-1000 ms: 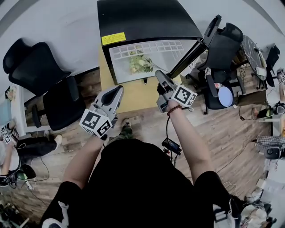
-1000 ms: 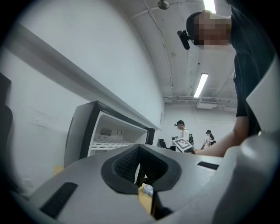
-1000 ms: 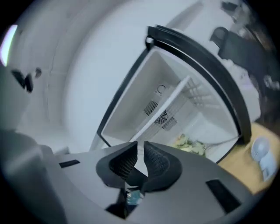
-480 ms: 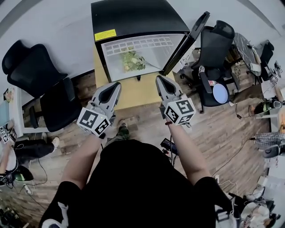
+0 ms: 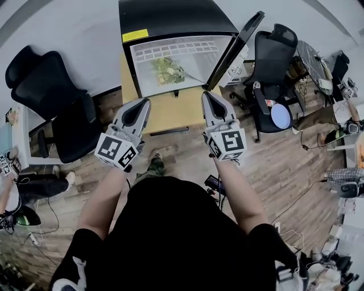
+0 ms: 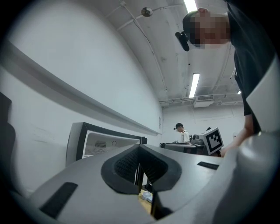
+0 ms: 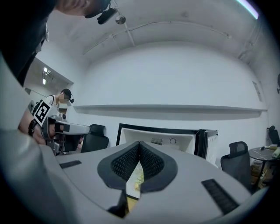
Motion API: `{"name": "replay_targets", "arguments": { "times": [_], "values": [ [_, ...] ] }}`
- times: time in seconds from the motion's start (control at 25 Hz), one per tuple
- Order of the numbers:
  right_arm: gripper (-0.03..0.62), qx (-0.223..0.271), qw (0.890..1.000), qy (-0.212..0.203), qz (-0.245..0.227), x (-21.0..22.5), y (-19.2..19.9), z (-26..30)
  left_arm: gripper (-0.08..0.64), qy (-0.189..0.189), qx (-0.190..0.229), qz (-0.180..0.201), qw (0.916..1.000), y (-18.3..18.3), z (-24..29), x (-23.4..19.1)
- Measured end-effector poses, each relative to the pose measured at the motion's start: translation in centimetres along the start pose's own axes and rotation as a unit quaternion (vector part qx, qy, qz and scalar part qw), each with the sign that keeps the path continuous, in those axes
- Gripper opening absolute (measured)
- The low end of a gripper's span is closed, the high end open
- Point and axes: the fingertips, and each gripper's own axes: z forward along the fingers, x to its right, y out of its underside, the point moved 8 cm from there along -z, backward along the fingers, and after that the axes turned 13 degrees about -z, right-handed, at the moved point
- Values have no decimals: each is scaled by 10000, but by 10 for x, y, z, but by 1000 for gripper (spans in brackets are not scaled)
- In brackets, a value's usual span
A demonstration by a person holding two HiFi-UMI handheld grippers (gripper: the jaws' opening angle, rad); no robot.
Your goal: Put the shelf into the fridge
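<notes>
left gripper [image 5: 144, 103] jaws pressed together, holding nothing | right gripper [image 5: 207, 95] the same, empty | both over the table [image 5: 170, 113] front edge, apart from 1 fridge [image 5: 170, 20], door [image 5: 233, 50] open at right | shelf [image 5: 196, 67] seemingly inside, under 1 bunch of greens [image 5: 167, 71], outline faint | 2 black chairs [image 5: 51, 85], 1 each side

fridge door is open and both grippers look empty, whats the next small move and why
Probably reach the right gripper to the open fridge door on its side and nudge the door closed: that gripper and the left gripper are both shut on nothing, short of the fridge.
</notes>
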Motion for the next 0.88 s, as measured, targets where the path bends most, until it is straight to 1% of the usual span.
{"name": "replay_targets", "arguments": {
  "times": [0.16,0.32,0.56,0.88],
  "values": [
    [15,77,9999,74,-88,-5,-4,-7,20,3,28,92,10000,0,-6,8],
    [15,95,9995,134,-271,-12,-6,-15,19,-53,25,90,9999,4,-15,11],
    [15,118,9994,228,-233,-21,-2,-23,19,-100,71,162,9998,3,-29,15],
    [15,94,9994,280,-201,-25,1,-41,18,-135,87,89,9998,9,-43,22]
  ]
}}
